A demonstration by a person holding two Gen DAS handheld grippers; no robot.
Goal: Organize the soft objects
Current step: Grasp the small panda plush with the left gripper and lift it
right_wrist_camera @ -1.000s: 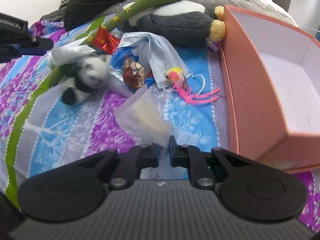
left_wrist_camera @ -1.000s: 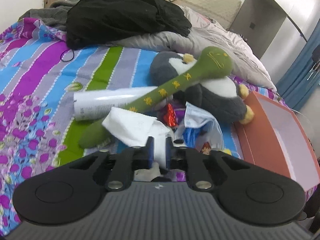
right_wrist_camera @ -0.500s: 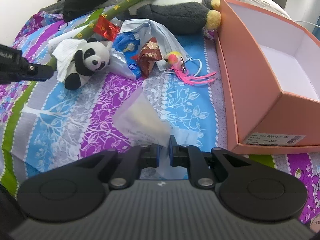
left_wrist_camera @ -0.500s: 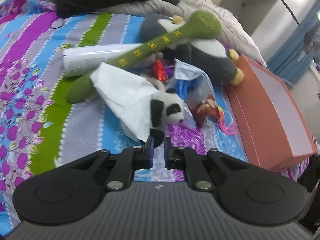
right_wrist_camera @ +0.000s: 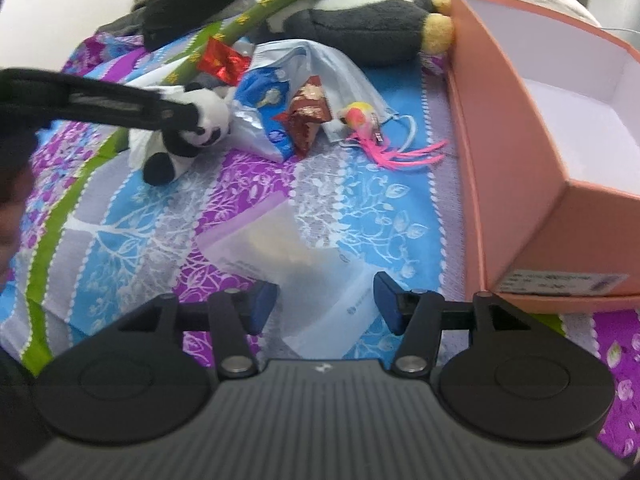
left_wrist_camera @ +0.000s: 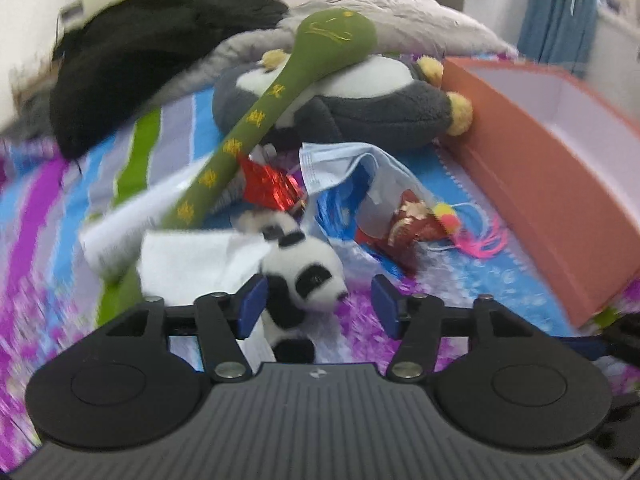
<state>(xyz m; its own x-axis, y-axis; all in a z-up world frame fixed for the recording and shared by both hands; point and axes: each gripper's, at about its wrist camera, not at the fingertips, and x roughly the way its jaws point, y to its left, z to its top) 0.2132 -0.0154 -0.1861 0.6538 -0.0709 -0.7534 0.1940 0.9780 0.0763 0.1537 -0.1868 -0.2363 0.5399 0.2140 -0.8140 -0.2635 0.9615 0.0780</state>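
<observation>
A small panda plush [left_wrist_camera: 304,280] lies on the patterned bedspread, on a white tissue [left_wrist_camera: 192,264]. My left gripper [left_wrist_camera: 318,304] is open with the panda between its jaws; it also shows in the right wrist view [right_wrist_camera: 192,120]. My right gripper [right_wrist_camera: 324,306] is open over a clear plastic bag [right_wrist_camera: 296,264] that lies flat on the bed. A big grey penguin plush [left_wrist_camera: 360,108] and a long green plush [left_wrist_camera: 280,100] lie behind. An open orange box [right_wrist_camera: 520,120] stands at the right.
Loose items lie between the panda and the box: a blue face mask [right_wrist_camera: 344,68], a blue packet [right_wrist_camera: 268,112], red foil wrappers [right_wrist_camera: 310,116], a pink and yellow tassel toy [right_wrist_camera: 376,132]. Black clothing [left_wrist_camera: 140,64] and a grey quilt [left_wrist_camera: 400,12] are piled behind.
Both grippers have opened. The left one has moved in so the panda sits between its jaws. The right one has let go of the plastic bag, which now lies on the bed.
</observation>
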